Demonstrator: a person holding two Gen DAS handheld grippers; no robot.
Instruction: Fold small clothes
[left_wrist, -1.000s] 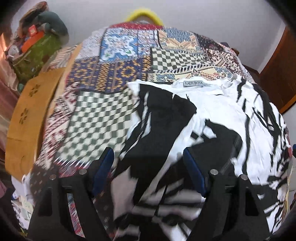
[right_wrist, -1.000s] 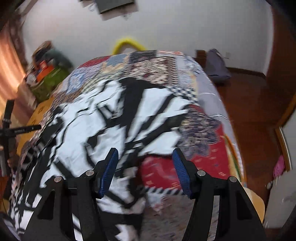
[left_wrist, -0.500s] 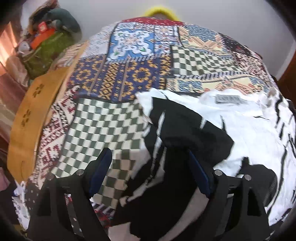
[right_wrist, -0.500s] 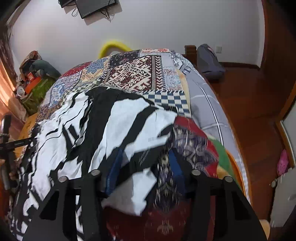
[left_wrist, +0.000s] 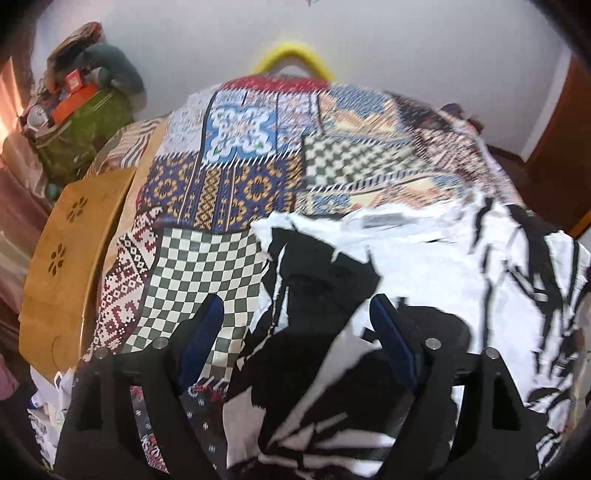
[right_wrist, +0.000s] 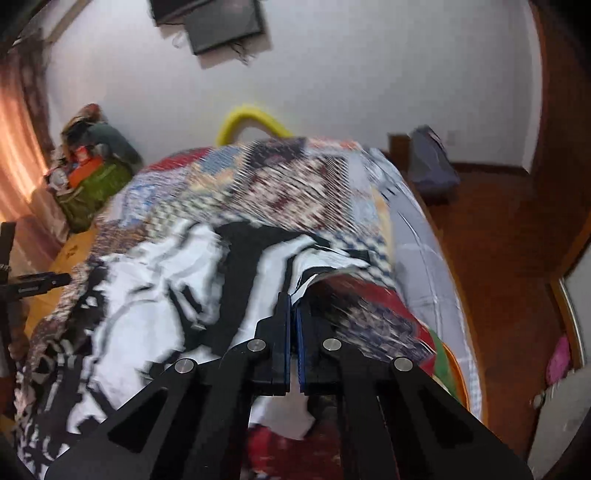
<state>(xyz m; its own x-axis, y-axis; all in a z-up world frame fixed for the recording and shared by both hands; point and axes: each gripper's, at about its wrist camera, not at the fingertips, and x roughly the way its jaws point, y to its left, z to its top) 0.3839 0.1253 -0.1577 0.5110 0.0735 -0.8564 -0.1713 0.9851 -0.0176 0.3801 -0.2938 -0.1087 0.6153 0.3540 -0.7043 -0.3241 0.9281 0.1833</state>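
Note:
A white garment with black brush-stroke print (left_wrist: 424, 266) lies spread on a patchwork bedspread (left_wrist: 240, 184). My left gripper (left_wrist: 295, 321) is open, its blue-padded jaws wide apart over the garment's left edge, holding nothing. In the right wrist view the same garment (right_wrist: 155, 295) covers the bed's left half. My right gripper (right_wrist: 292, 306) is shut on the garment's right edge and lifts that edge off the bedspread (right_wrist: 295, 184). The left gripper's black frame (right_wrist: 33, 284) shows at the far left of that view.
A wooden bed frame (left_wrist: 70, 258) runs along the left side. A green bag with clutter (left_wrist: 85, 129) stands against the wall. A yellow curved bar (right_wrist: 251, 118) rises behind the bed. A wooden floor (right_wrist: 498, 258) and a grey bag (right_wrist: 432, 166) lie to the right.
My right gripper has closed on the garment's right edge and raised it. My left gripper stays open and has shifted slightly over the garment's left side.

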